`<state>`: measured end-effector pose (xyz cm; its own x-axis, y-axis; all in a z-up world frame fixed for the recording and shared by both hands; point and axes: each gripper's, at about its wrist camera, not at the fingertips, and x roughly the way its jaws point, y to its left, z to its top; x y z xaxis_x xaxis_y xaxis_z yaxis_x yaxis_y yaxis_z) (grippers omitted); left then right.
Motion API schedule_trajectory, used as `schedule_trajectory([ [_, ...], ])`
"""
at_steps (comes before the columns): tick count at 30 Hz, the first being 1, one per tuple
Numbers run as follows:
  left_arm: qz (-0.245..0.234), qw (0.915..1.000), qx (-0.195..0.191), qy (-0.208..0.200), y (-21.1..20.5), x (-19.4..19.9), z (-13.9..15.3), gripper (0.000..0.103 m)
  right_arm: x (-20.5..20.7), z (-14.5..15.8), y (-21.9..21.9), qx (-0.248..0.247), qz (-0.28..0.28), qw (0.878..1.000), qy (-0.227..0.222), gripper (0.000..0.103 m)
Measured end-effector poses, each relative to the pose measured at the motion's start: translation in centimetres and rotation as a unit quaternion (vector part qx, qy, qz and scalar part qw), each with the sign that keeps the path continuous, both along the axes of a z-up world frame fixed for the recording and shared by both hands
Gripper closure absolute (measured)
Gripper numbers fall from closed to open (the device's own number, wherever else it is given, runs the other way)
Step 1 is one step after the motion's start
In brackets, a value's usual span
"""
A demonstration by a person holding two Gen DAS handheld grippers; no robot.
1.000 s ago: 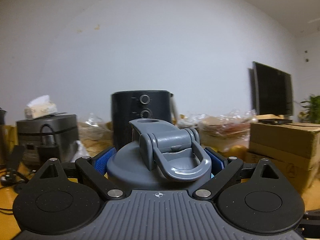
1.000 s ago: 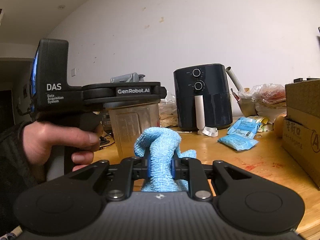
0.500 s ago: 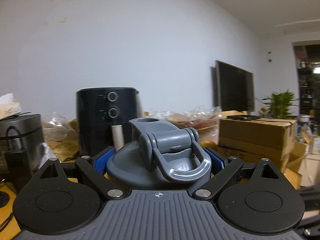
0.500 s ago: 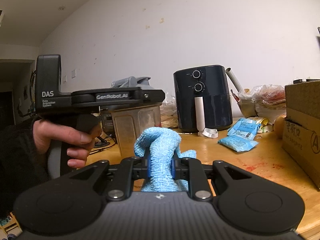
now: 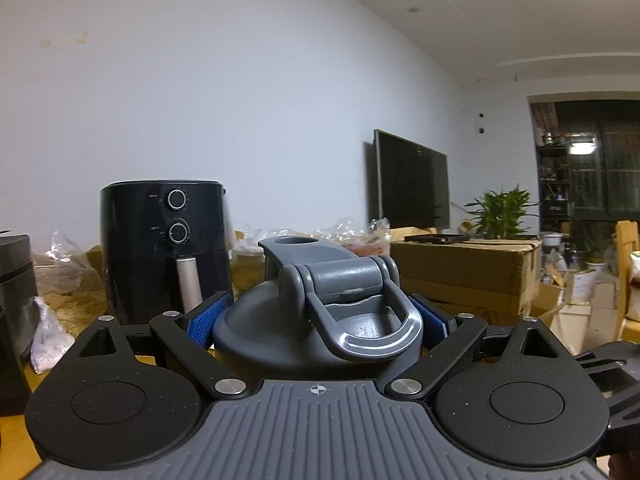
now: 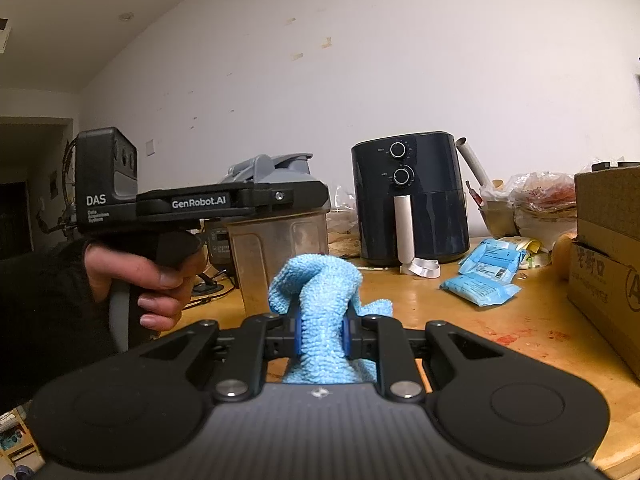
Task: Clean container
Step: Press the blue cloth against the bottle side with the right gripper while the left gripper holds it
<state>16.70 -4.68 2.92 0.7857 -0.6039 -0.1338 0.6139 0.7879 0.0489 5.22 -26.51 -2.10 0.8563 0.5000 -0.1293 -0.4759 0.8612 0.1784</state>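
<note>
Hand (image 6: 148, 276) at far left of the right wrist view grips the pistol handle of the left gripper (image 6: 308, 200), whose body reads "DAS" and "GenRobot.AI". Its fingers are clamped on the grey lid (image 5: 320, 320) of the container (image 6: 280, 256), a translucent bottle held upright above the wooden table (image 6: 500, 320). In the left wrist view, blue pads (image 5: 204, 320) press both sides of the lid; the carry loop is folded toward the camera and the spout cap stands open.

Centre of the right wrist view: the right gripper (image 6: 320, 334) is closed tight on a light blue cloth (image 6: 320, 292), which bunches above the pads and hangs below them. The cloth is just in front of the container; contact cannot be judged.

Further right, a black air fryer (image 6: 410, 200) stands at the wall. Blue packets (image 6: 480, 288) lie on the table beside it. A cardboard box (image 6: 608, 252) occupies the right edge. A dark screen (image 5: 412, 180) and a potted plant (image 5: 500, 212) show beyond in the left wrist view.
</note>
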Motion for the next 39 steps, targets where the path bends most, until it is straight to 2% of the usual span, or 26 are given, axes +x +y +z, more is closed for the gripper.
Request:
schedule_trajectory([
  [8,-0.049,0.9988,-0.004,0.002,1.0,0.8,-0.1,0.008,-0.1,0.1,0.0,0.0,0.002,1.0,-0.001,0.088],
  [16,-0.114,0.9934,-0.009,0.007,2.2,1.9,-0.1,0.009,0.0,0.0,0.2,-0.001,0.007,1.0,-0.005,0.088],
  [39,-0.117,0.9929,-0.007,0.019,2.0,2.4,-0.2,0.008,3.1,2.1,3.4,-0.042,0.048,0.997,-0.037,0.088],
])
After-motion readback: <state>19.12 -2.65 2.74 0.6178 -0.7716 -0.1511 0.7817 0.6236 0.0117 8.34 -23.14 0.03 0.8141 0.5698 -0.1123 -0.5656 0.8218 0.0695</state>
